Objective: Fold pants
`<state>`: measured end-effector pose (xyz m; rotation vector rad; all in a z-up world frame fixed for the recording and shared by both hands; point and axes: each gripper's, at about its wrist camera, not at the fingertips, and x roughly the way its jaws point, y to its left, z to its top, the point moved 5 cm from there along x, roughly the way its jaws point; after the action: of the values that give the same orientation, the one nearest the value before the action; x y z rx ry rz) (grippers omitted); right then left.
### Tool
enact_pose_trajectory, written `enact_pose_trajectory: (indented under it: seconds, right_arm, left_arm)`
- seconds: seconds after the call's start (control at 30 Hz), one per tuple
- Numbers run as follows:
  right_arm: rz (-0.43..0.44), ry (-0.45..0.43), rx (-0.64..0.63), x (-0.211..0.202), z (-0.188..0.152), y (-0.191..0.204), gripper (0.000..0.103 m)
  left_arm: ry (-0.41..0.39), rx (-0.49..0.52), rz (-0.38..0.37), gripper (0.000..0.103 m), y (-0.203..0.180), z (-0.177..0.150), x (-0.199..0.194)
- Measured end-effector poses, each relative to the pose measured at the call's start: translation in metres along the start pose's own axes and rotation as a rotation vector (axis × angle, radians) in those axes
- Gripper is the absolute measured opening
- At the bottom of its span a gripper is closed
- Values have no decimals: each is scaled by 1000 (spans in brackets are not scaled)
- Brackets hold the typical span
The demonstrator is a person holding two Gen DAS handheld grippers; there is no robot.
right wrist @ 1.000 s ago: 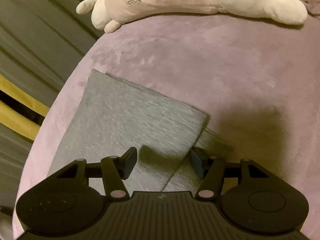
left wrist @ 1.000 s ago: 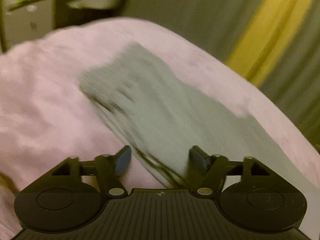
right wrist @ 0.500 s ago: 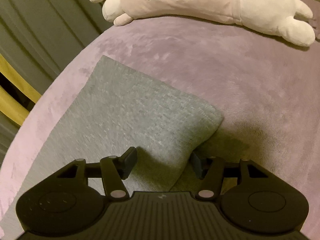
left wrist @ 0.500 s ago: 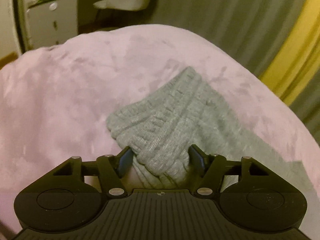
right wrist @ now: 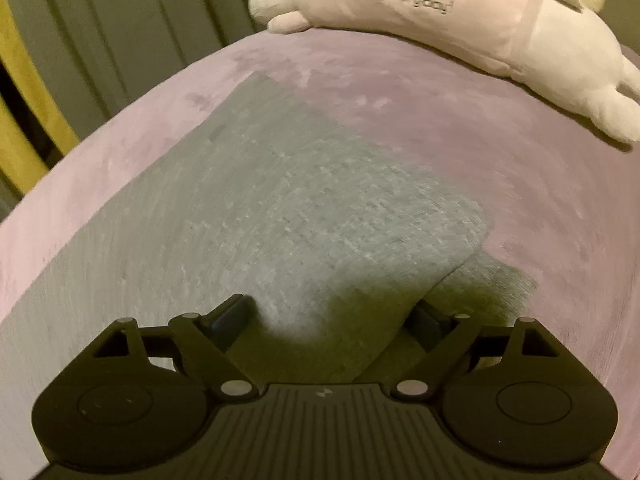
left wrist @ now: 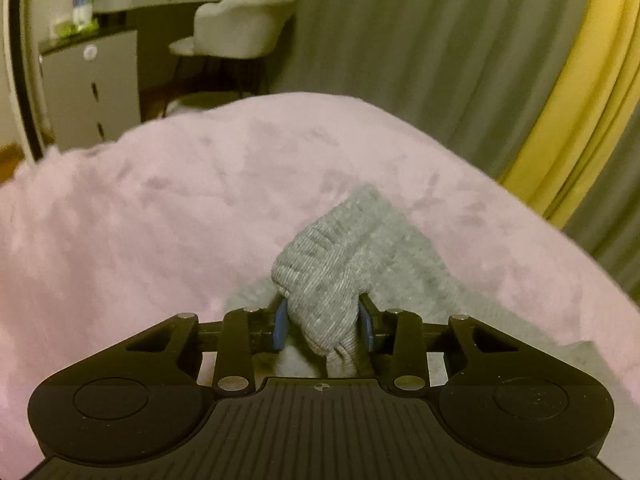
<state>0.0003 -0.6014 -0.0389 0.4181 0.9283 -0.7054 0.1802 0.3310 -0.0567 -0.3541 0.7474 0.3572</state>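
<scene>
**Left tongs close on waistband, right tongs spread**

The left gripper (left wrist: 323, 326) is closing, its 2 blue pads pinching the ribbed waistband of the grey knit pants (left wrist: 326, 276). The pants lie on the pink plush bedspread (left wrist: 140, 220). The right gripper (right wrist: 334, 320) is opening above flat folded fabric, gripping nothing.

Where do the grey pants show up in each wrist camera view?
Left wrist: grey pants, lower centre, ribbed end bunched between the closing fingers of the left gripper.
Right wrist: pants spread flat across centre and lower left, ahead of the opening, empty right gripper.
Shared landmark: the pink blanket beneath them.
</scene>
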Motion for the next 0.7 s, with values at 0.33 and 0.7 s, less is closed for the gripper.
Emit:
enact_pose_trajectory:
  seconds: [0.33, 0.7]
  right_arm:
    - [71, 65, 58, -2, 4, -8, 94]
    - [141, 51, 237, -4, 12, -37, 58]
  left_arm:
    - [16, 69, 124, 43, -1, -27, 2]
    - [38, 29, 156, 43, -4, -28, -9]
